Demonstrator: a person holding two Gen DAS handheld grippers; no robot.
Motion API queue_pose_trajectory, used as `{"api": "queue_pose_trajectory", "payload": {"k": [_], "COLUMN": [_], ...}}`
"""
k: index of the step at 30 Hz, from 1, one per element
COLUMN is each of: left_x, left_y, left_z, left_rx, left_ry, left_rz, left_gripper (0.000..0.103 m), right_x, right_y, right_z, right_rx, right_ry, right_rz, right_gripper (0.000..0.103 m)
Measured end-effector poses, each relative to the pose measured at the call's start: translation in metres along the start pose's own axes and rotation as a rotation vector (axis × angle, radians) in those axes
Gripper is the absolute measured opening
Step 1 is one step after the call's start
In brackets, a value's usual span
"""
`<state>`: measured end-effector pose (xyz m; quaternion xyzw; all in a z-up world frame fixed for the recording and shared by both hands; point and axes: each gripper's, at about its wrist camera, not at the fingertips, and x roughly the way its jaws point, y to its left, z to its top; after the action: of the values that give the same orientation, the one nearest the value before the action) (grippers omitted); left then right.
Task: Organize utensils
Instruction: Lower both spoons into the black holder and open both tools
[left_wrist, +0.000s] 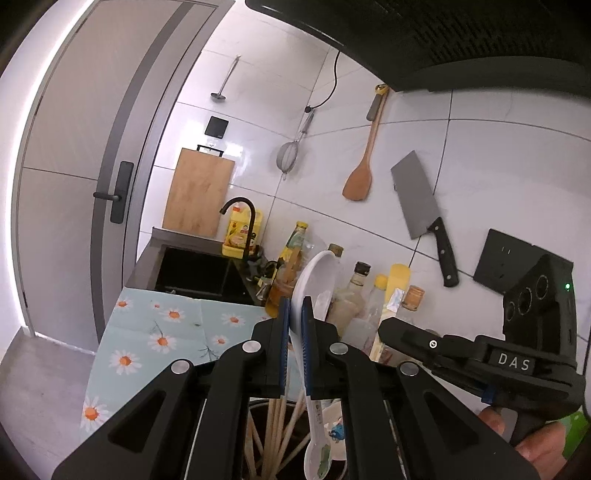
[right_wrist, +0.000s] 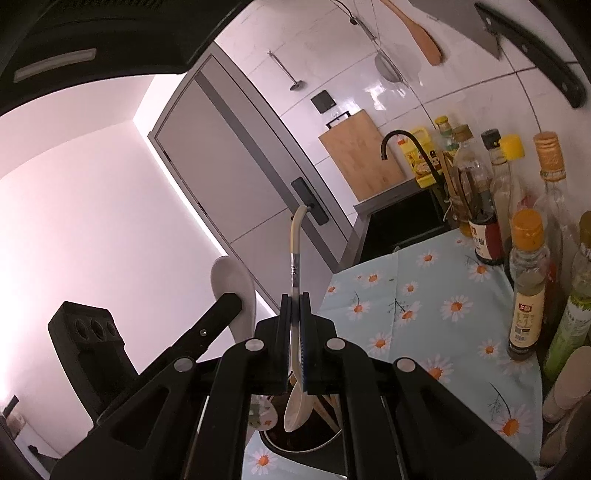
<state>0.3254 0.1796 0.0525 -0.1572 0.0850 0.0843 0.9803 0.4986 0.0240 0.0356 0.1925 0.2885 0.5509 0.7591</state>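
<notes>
My left gripper (left_wrist: 295, 306) is shut on the handle of a plain white ceramic spoon (left_wrist: 317, 280), whose bowl stands up above the pads. Below it is a dark round utensil holder (left_wrist: 255, 406) with several wooden chopsticks (left_wrist: 277, 424) and a printed white spoon (left_wrist: 317, 454) in it. My right gripper (right_wrist: 295, 301) is shut on a cream spoon (right_wrist: 295, 251); the handle points up and the bowl hangs over the holder (right_wrist: 314, 445). The right wrist view shows the left gripper (right_wrist: 221, 310) with its white spoon (right_wrist: 232, 280) close on the left.
The holder stands on a daisy-print cloth (right_wrist: 443, 302). Several sauce and oil bottles (right_wrist: 524, 280) line the wall side. Beyond the cloth are a black sink (left_wrist: 195, 273) and faucet (left_wrist: 243, 218). A cleaver (left_wrist: 421, 199), wooden spatula (left_wrist: 362, 173) and strainer (left_wrist: 288, 155) hang on the tiles.
</notes>
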Motion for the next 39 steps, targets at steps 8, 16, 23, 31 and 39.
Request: {"api": "queue_pose_trajectory", "payload": {"k": [8,16,23,31,39], "left_x": [0.011,0.020,0.016,0.008,-0.012], "left_y": [0.012,0.014,0.015,0.013,-0.001], "left_z": [-0.014,-0.028,-0.030,-0.030,-0.027], "left_rx": [-0.012,0.028,-0.003,-0.008,0.007], "left_ry": [0.020,0.043,0.066,0.073,0.071], "left_rz": [0.008,0.018,0.040,0.044,0.034], "left_gripper": [0.005,0.005,0.014,0.014,0.014], "right_x": [0.016,0.031,0.027,0.011,-0.012], "right_y": [-0.001,-0.008,-0.016,-0.016,-0.005], "right_z": [-0.008,-0.020,-0.018,-0.012,-0.013], "right_rx": [-0.035,-0.029,0.034,0.068,0.072], "right_ry": [0.031,0.069,0.075,0.055,0.043], "right_rz": [-0.029,-0.028,0.014,0.025,0.038], "right_gripper": [0.005,0.006,0.026,0.026,0.026]}}
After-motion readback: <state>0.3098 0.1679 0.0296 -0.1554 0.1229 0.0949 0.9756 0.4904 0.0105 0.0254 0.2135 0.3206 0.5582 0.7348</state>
